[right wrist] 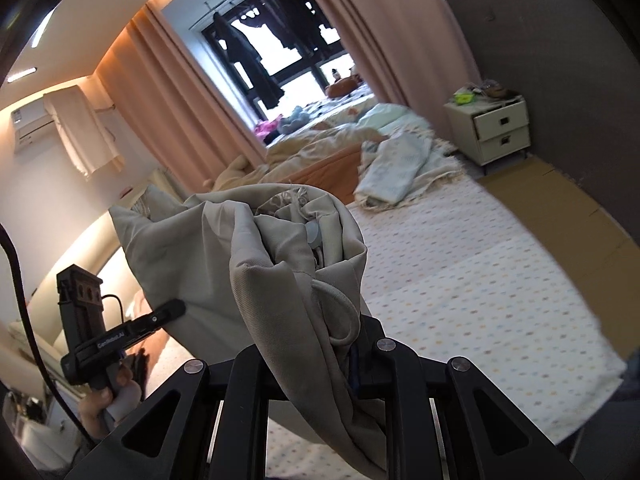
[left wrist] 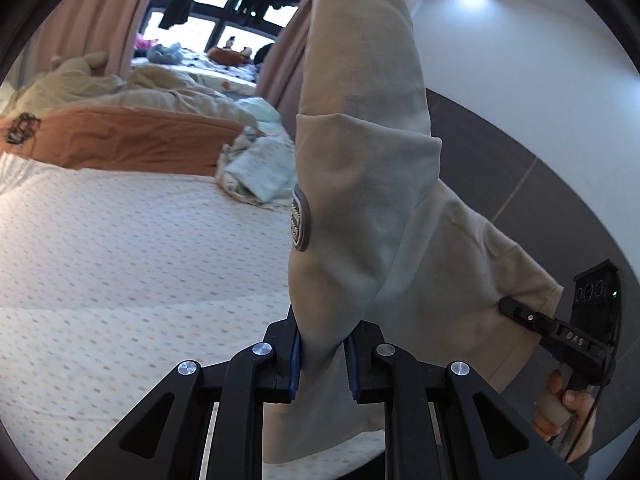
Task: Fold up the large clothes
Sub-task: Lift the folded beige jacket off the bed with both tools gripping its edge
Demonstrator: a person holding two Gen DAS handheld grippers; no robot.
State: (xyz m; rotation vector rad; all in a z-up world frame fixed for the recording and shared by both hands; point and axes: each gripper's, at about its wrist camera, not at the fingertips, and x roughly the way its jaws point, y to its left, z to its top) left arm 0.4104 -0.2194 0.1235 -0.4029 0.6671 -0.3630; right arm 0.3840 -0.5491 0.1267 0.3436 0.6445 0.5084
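Note:
A large beige garment (left wrist: pixel 360 168) with a grey oval patch hangs in the air above the bed, stretched between both grippers. My left gripper (left wrist: pixel 322 360) is shut on one bunched part of it, its blue pads (left wrist: pixel 295 364) pressing the cloth from both sides. At the right of the left wrist view, my right gripper (left wrist: pixel 506 306) pinches another edge of the garment. In the right wrist view the garment (right wrist: pixel 280 248) is bunched over my right gripper (right wrist: pixel 348 356), which is shut on it with its fingers mostly hidden by cloth. My left gripper (right wrist: pixel 178 307) grips the far edge there.
Below lies a bed with a dotted white sheet (left wrist: pixel 120 260), an orange blanket (left wrist: pixel 120 136), beige bedding and a pile of pale blue clothes (right wrist: pixel 396 168). A white nightstand (right wrist: pixel 500 132), brown cardboard (right wrist: pixel 560 216), pink curtains and a window hung with dark clothes stand beyond. A hand (left wrist: pixel 560 404) holds each gripper.

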